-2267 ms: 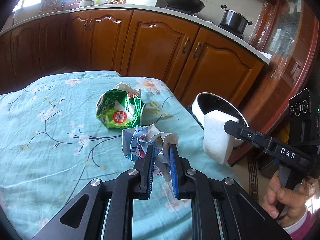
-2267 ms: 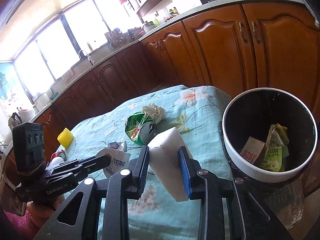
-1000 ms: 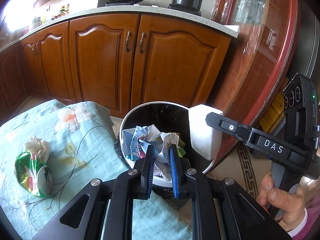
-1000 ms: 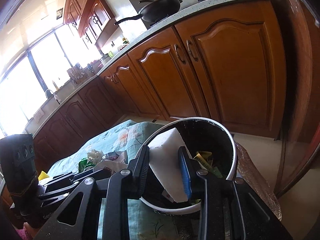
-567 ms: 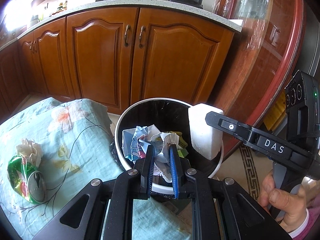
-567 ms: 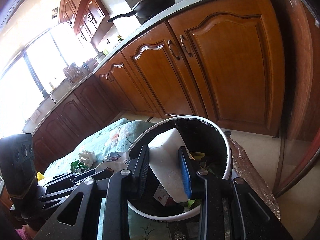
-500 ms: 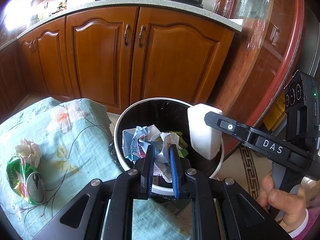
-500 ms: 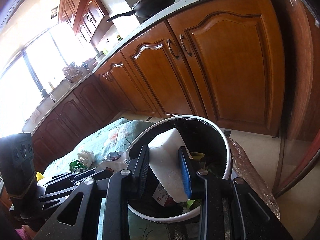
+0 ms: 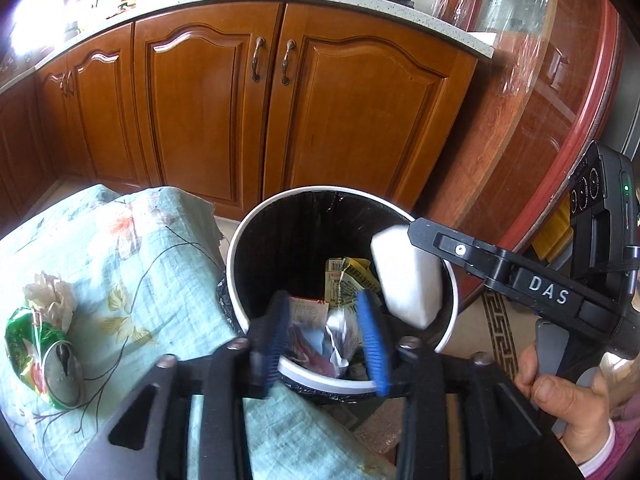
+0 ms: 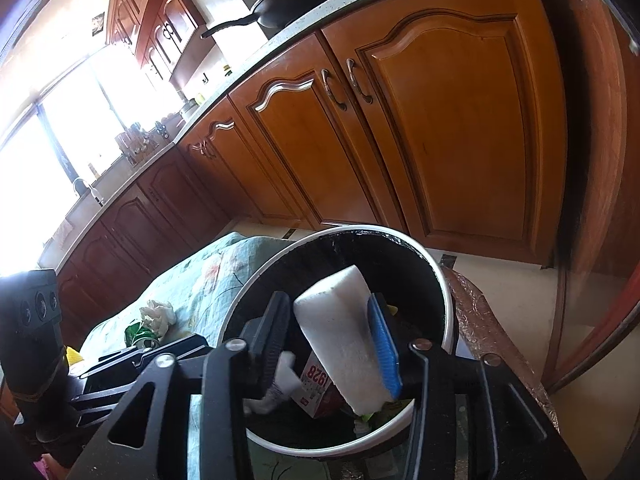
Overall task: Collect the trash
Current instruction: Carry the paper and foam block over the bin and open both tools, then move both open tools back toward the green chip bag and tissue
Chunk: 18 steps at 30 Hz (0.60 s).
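The white foam block point(image 10: 344, 332) leans against the right gripper's point(image 10: 332, 344) blue pad, directly over the bin point(image 10: 448, 312), so it should drop straight in. Those jaws have just been opening and no longer pinch it. The left gripper point(image 9: 326, 340) has also just been opening; its crumpled paper point(image 9: 340, 334) sits loose between the spread pads above the bin. A crushed green can point(image 9: 40, 356) waits on the tablecloth point(image 9: 132, 264).

Daylit; window point(image 10: 60, 140) glare, fisheye edges, blurred fingers point(image 9: 370, 332).
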Tool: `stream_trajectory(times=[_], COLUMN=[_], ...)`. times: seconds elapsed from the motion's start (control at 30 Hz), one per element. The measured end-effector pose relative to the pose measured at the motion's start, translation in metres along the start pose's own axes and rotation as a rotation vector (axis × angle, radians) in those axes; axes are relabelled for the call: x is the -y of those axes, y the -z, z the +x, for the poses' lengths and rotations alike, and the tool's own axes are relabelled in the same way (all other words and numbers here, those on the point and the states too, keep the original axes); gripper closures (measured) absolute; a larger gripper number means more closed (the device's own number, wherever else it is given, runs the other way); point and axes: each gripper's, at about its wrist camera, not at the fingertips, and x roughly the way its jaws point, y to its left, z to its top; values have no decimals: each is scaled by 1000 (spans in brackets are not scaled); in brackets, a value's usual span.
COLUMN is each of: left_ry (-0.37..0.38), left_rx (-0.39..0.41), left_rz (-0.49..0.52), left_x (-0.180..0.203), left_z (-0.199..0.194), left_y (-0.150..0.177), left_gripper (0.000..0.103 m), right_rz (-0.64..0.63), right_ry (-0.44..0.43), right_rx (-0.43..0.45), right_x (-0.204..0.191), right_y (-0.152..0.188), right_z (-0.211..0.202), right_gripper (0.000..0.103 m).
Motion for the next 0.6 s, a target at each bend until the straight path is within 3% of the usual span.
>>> stream_trajectory(times=[0.07, 0.3, 0.47, 0.6], left_ry=[-7, -20, -31, -43], left_rx=[19, 40, 48, 56], left_rz=[-3, -39, -80, -128], left_x=[-1, -13, -30, -48], left_z=[-7, -34, -58, -80], left_y=[3, 23, 45, 63], left_gripper=[47, 32, 30, 30], right_rz=[10, 16, 1, -28], right_ry=[-4, -23, -39, -47], right_rx=[15, 46, 66, 61], right_x=[1, -8, -27, -47], right_y=[0, 2, 10, 21], right_z=[-3, -15, -26, -31], right_gripper=[33, 18, 8, 6])
